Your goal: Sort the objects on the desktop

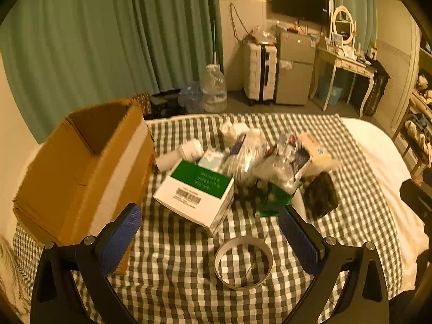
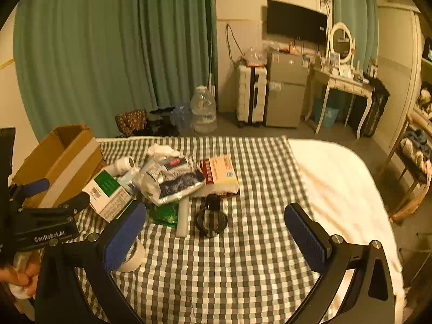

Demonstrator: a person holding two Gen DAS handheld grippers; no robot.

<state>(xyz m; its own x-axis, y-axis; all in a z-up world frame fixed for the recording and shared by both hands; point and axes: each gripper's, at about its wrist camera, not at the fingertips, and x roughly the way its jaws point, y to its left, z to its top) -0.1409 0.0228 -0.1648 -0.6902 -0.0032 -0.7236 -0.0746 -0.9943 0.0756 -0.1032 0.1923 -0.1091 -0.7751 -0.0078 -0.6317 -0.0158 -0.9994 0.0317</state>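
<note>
Left wrist: open left tool [image 1: 210, 232] over checked cloth [image 1: 175, 270], tape ring [image 1: 243, 262].

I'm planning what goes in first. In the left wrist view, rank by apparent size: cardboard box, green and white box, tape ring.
1. cardboard box
2. green and white box
3. tape ring, though it lies nearest the camera, which flatters it.

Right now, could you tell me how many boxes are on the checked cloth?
3: an open cardboard box at left, a green-and-white box beside it, a red-and-yellow box behind the pile. Others may be hidden.
</note>
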